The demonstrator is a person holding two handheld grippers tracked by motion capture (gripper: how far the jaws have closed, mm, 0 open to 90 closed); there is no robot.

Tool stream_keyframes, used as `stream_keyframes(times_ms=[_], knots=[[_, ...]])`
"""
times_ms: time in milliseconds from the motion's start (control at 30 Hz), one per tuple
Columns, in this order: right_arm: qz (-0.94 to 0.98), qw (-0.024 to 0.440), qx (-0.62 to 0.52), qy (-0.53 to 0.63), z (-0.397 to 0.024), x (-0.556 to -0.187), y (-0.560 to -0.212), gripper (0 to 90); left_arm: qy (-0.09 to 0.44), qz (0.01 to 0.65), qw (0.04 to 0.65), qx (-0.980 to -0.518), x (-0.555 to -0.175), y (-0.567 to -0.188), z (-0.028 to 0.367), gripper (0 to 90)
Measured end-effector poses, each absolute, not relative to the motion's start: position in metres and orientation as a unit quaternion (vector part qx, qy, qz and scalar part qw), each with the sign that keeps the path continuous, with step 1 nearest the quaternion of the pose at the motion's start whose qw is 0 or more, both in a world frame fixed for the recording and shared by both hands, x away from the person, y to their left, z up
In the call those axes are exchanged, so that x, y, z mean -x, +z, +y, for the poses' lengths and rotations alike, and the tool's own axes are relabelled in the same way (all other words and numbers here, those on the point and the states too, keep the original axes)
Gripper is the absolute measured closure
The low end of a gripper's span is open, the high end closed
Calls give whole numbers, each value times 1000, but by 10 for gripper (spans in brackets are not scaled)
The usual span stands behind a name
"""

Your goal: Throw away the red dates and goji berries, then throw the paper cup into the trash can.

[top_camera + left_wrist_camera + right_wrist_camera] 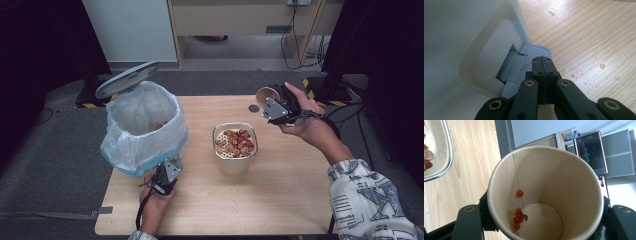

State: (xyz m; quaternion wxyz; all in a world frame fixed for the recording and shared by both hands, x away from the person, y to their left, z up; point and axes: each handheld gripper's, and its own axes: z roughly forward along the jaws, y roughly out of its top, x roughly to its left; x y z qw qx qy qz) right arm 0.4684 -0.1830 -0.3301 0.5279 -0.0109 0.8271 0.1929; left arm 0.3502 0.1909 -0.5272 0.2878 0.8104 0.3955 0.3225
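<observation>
A: Where do the two hands sit?

B: The left tongs [542, 65] are closed with nothing between them, their tips resting on the grey ribbed pedal [534, 53] at the foot of the bin [145, 127]. The bin's lid [127, 79] stands raised, and the white liner is folded over its rim. The right tongs [276, 102] grip a paper cup [546, 192], which is tilted on its side above the far right of the tabletop [280, 200].

A: What is in the cup?

B: A few red scraps [518, 216] cling near its base and seam. The rest looks poured out; a metal tub [235, 148] at mid-table holds a strainer of red and brown food bits.

A: So the cup is headed for the bin?

B: That is my reading. The cup is well apart from the bin, with the tub between them.

A: How should the move go?

B: Keep the pedal pressed so the lid stays up. Carry the cup across above the tub, mouth level or upward so no scraps fall. Bring it over the middle of the liner, then let go low, clear of the lid.
</observation>
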Motion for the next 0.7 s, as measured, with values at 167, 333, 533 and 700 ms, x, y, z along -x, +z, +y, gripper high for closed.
stream_keyframes(times_ms=[167,333,533,700], knots=[[827,521,-11,209,-193,-470,-331,312,322,396,288,-810,-350,-527,191,895],[828,514,-26,221,-203,-470,-331,312,322,396,288,-810,-350,-527,191,895],[828,503,-54,241,-218,-471,-331,312,323,395,288,-810,-350,-527,191,895],[829,487,-86,261,-234,-472,-335,312,322,396,289,-810,-350,-527,191,896]])
